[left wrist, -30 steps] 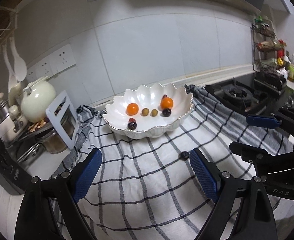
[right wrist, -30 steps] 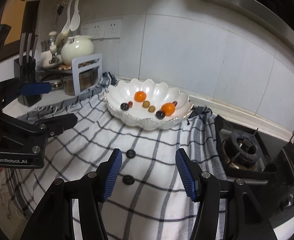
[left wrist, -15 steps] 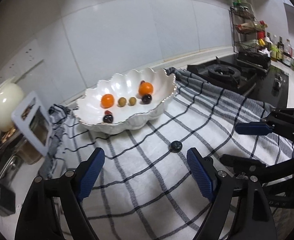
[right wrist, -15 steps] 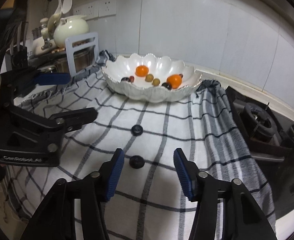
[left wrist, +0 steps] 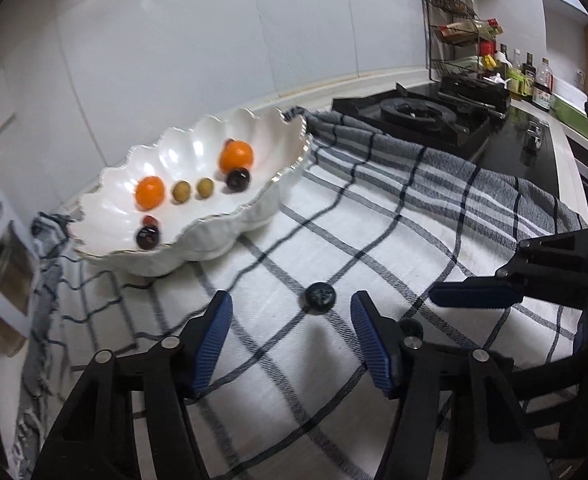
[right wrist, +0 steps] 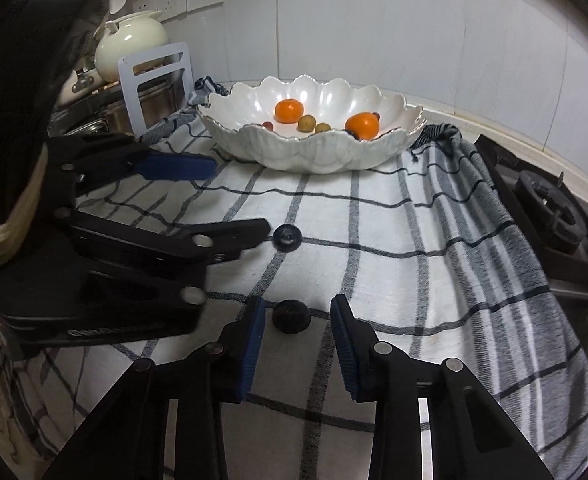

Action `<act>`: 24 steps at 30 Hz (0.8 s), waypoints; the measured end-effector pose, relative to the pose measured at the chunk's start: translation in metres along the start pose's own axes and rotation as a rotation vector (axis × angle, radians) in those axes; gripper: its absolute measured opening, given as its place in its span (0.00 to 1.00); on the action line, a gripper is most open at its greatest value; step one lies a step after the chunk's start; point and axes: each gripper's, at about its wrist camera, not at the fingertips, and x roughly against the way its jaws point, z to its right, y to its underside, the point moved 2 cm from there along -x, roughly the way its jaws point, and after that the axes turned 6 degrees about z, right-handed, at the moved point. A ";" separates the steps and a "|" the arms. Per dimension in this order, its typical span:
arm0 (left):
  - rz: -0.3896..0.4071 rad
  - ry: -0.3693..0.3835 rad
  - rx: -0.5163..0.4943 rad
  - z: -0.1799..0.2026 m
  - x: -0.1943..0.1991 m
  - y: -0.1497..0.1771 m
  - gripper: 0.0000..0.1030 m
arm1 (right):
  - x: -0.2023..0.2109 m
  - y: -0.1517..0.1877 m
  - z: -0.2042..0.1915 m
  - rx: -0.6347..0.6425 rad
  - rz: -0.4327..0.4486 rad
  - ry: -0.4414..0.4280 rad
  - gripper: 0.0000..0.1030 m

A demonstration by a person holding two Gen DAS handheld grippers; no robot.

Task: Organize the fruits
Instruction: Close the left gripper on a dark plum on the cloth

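Right gripper (right wrist: 295, 334) first: its blue ribbed pads (right wrist: 252, 338) have just been closing and now stand at a narrow gap, with a small dark round berry (right wrist: 291, 316) sitting on the cloth just ahead of the tips, between their lines but not yet pinched; daylight shows on both sides of it. The berry is near enough a ball, so no long axis to call.

Over to the left gripper (left wrist: 292, 330): jaws have also just been closing, now at a middling gap, nothing between the pads (left wrist: 214, 338). A second dark round berry (left wrist: 318, 298) lies on the cloth just beyond the fingertips, a touch toward the right finger, untouched. In the right wrist view that same berry sits right at the tip of the left gripper's near finger; whether they touch I cannot tell.

Both berries rest on a white tea towel with a dark check (right wrist: 373, 248), the two of them near each other, the grippers side by side over it.

Farther out past the fingers stands a white scalloped ceramic bowl (right wrist: 393, 136), holding two orange mandarins (right wrist: 289, 111), two small olive-green fruits (right wrist: 305, 122) and some dark ones. Off to the right of it, a black gas hob (left wrist: 413, 114).
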 end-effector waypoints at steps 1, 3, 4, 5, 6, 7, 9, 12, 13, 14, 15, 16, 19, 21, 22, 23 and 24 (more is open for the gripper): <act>-0.002 0.005 -0.001 0.001 -0.003 0.000 0.55 | -0.002 0.000 0.000 -0.003 -0.004 -0.003 0.33; -0.007 0.017 -0.007 0.004 -0.008 0.000 0.55 | -0.004 0.001 0.001 -0.009 -0.008 -0.004 0.33; -0.010 0.021 -0.008 0.005 -0.011 -0.001 0.55 | -0.006 0.002 0.002 -0.010 -0.011 -0.002 0.33; -0.013 0.026 -0.007 0.006 -0.013 -0.001 0.54 | -0.008 0.002 0.002 -0.013 -0.014 -0.001 0.32; -0.020 0.033 -0.006 0.007 -0.016 0.000 0.52 | -0.009 0.003 0.002 -0.019 -0.015 -0.003 0.30; -0.029 0.038 -0.005 0.008 -0.019 0.000 0.50 | -0.010 0.003 0.003 -0.024 -0.018 -0.008 0.29; -0.036 0.043 0.002 0.008 -0.023 0.000 0.47 | -0.012 0.002 0.002 -0.028 -0.019 -0.017 0.28; -0.047 0.046 0.014 0.007 -0.028 0.001 0.43 | -0.014 0.003 0.001 -0.028 -0.019 -0.025 0.28; -0.052 0.050 0.017 0.007 -0.030 0.002 0.42 | -0.015 0.003 0.002 -0.030 -0.020 -0.028 0.28; -0.055 0.053 0.017 0.007 -0.031 0.002 0.41 | -0.016 0.003 0.001 -0.029 -0.022 -0.032 0.28; -0.057 0.056 0.016 0.008 -0.032 0.002 0.40 | -0.017 0.003 0.001 -0.026 -0.024 -0.033 0.27; -0.058 0.059 0.015 0.009 -0.033 0.002 0.39 | -0.017 0.004 0.001 -0.024 -0.025 -0.035 0.26; -0.073 0.068 0.016 0.010 -0.038 0.003 0.34 | -0.019 0.005 0.002 -0.029 -0.031 -0.043 0.23; -0.086 0.078 0.024 0.009 -0.040 0.003 0.31 | -0.021 0.005 0.003 -0.031 -0.034 -0.048 0.21; -0.090 0.078 0.024 0.009 -0.041 0.003 0.30 | -0.021 0.004 0.004 -0.033 -0.034 -0.048 0.21; -0.091 0.079 0.027 0.008 -0.041 0.003 0.30 | -0.021 0.004 0.004 -0.036 -0.033 -0.047 0.21; -0.090 0.077 0.028 0.008 -0.041 0.003 0.27 | -0.021 0.004 0.005 -0.041 -0.033 -0.049 0.21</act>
